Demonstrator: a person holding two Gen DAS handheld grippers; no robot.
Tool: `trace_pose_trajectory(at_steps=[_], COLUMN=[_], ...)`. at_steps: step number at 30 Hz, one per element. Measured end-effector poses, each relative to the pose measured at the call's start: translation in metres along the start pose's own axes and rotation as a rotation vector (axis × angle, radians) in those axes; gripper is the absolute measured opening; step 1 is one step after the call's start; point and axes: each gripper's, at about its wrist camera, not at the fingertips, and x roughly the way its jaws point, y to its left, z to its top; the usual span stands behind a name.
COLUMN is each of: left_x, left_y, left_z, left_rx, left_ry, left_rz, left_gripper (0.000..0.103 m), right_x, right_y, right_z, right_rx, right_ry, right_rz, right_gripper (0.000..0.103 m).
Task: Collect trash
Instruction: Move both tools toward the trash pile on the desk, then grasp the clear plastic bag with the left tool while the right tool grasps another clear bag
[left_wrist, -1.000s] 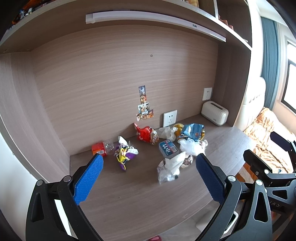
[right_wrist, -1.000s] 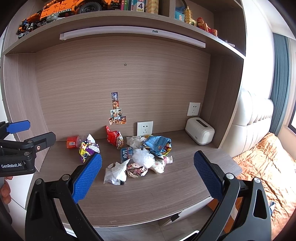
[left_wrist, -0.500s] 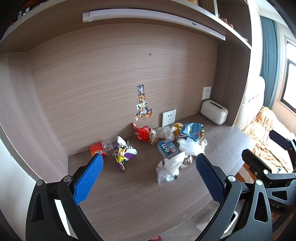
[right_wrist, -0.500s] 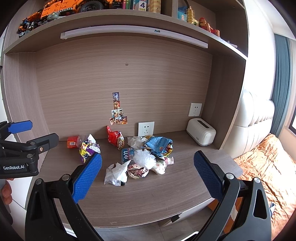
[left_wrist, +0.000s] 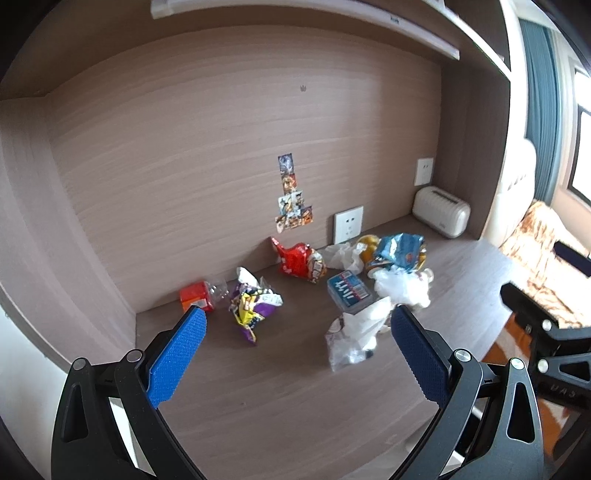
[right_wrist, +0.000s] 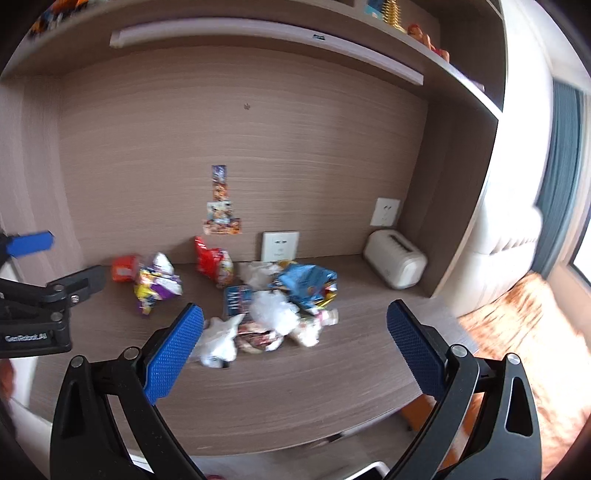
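L gripper & R gripper: blue-padded fingers spread, empty. Crumpled colourful snack wrappers along wooden desk back edge.

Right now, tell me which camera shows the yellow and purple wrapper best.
The left wrist view: the yellow and purple wrapper lies sharp and unobstructed on the desk, beside the orange packet. The right wrist view shows the same wrapper smaller and motion-blurred, off to the left.
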Motion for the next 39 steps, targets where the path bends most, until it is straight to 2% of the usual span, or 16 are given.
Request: trace_pose_trajectory(at_steps=[4,6,11,14,20,27,34,36,37,38,39], left_x=[0.023,0.034,0.071,0.091,0.138,0.183,0.235,0.243,0.249,0.253,0.257], left_y=[-0.008,-0.011,-0.013,-0.013,-0.028,-0.051,-0.058,-0.059,-0.061,-0.063,-0.064], left_z=[-0.004,-0.006,-0.011,-0.014,-0.026,-0.045,-0.056,-0.058,-0.06,-0.062,-0.064], left_rx=[0.055,0.072,0.08,0.093,0.157,0.273,0.302,0.304,0.309,0.311,0.311], left_ry=[-0.014,-0.007,0.047,0.052,0.113,0.128,0.216,0.224,0.245,0.264,0.277], left_rz=[-0.015,-0.031,-0.129,-0.166,-0.234,-0.332,-0.432,-0.438,-0.442,-0.454,-0.459], left_gripper=[0.098,0.098,0.098,0.098,0.098,0.098,0.098,0.093,0.084,0.075,0.071], right_x=[0.02,0.032,0.062,0.082,0.128,0.171,0.209,0.218,0.222,0.226,0.23], right_y=[0.008,0.006,0.001,0.006,0.006,0.008,0.009,0.01,0.009,0.01,0.01], right_z=[0.001,0.003,0.01,0.004,-0.009,-0.02,-0.033,-0.036,-0.037,-0.039,-0.041], right_rx=[-0.058,-0.065,-0.019,-0.023,0.01,0.032,0.07,0.083,0.086,0.09,0.098], right_ry=[-0.067,-0.049,-0.008,0.026,0.102,0.152,0.208,0.222,0.228,0.241,0.254], right_rz=[-0.031,-0.019,0.017,0.003,0.048,0.058,0.07,0.077,0.079,0.088,0.104], right_gripper=[0.099,0.099,0.099,0.099,0.099,0.099,0.099,0.094,0.09,0.08,0.065])
